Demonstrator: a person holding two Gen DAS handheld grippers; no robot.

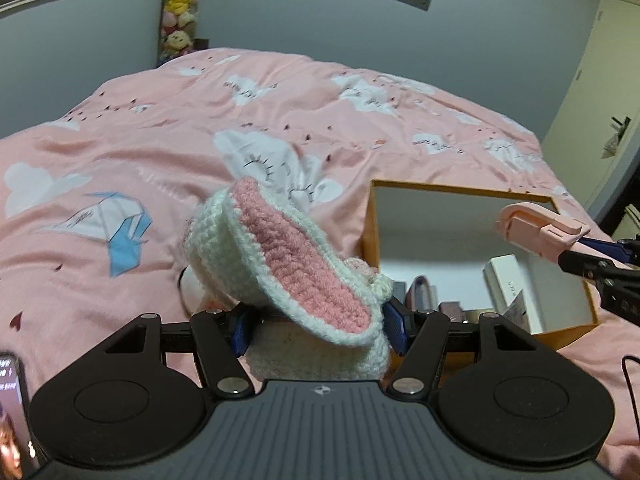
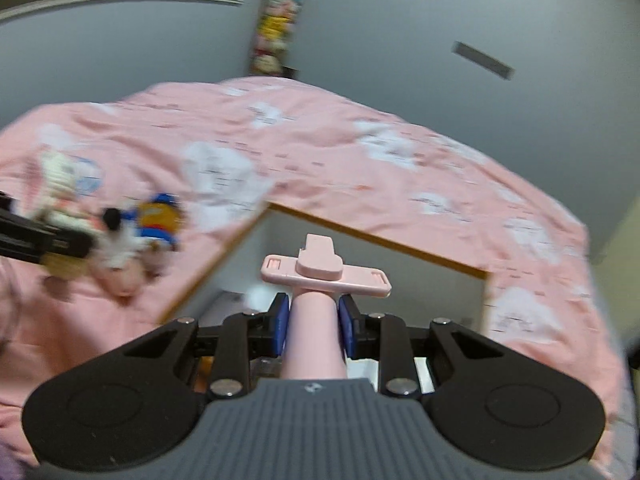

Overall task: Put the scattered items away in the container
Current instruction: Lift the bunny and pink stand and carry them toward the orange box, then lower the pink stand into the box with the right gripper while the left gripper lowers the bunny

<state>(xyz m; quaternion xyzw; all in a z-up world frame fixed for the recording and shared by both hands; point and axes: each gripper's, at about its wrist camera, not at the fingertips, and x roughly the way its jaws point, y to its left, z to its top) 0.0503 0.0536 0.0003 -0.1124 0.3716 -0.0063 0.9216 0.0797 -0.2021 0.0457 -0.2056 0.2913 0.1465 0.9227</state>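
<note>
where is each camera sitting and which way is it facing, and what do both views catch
Left wrist view: sits on the left gripper, looks forward and down across the pink bedspread; its blue pads clamp a crocheted toy, with the right gripper reaching in at the right edge.
Right wrist view: sits on the right gripper, looks down over the box; its pads clamp a pink handle, with the left gripper and small plush toys at left.
Shared: bedspread, box, handle, crocheted toy, grey wall.
</note>
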